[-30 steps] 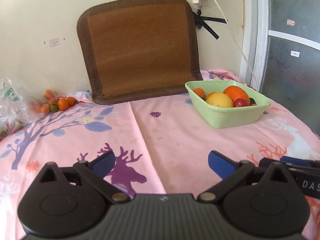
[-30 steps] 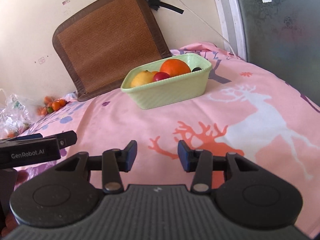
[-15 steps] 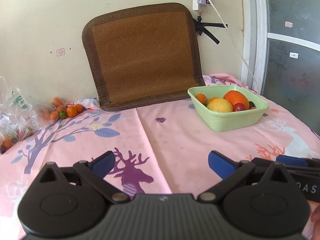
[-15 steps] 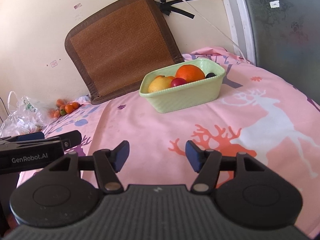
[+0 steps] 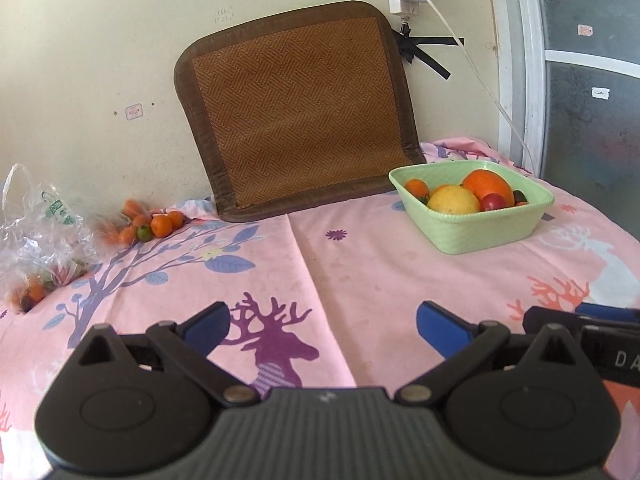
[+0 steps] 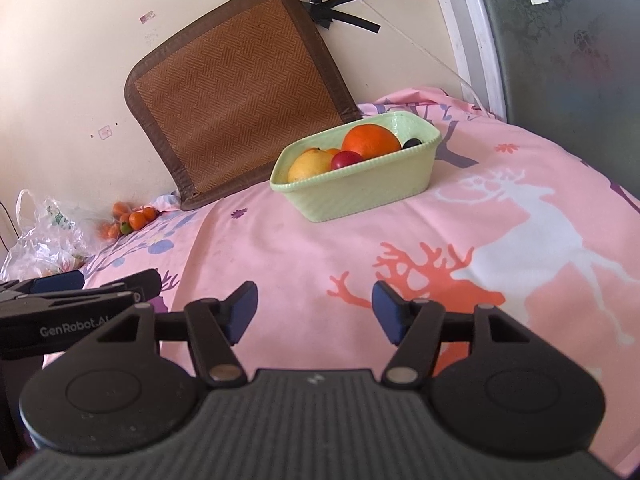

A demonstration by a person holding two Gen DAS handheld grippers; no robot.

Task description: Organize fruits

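At the bottom of each view, a gripper hangs over a pink patterned cloth [image 5: 360,264]: the left gripper [image 5: 322,320] gapes wide and empty, the right gripper [image 6: 314,308] is moderately open, also empty. Right of centre in the left view sits a green basket [image 5: 492,228] holding an orange [image 5: 488,186], a lemon [image 5: 454,200] and smaller fruit. At middle left, small loose oranges [image 5: 158,224] lie beside a plastic bag [image 5: 40,236]. These look light, round, likely to roll and bruise; a gentle grip across the middle seems best.

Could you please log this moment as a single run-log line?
left gripper: open, empty | right gripper: open, empty | green basket: holds fruit | small oranges: loose by wall
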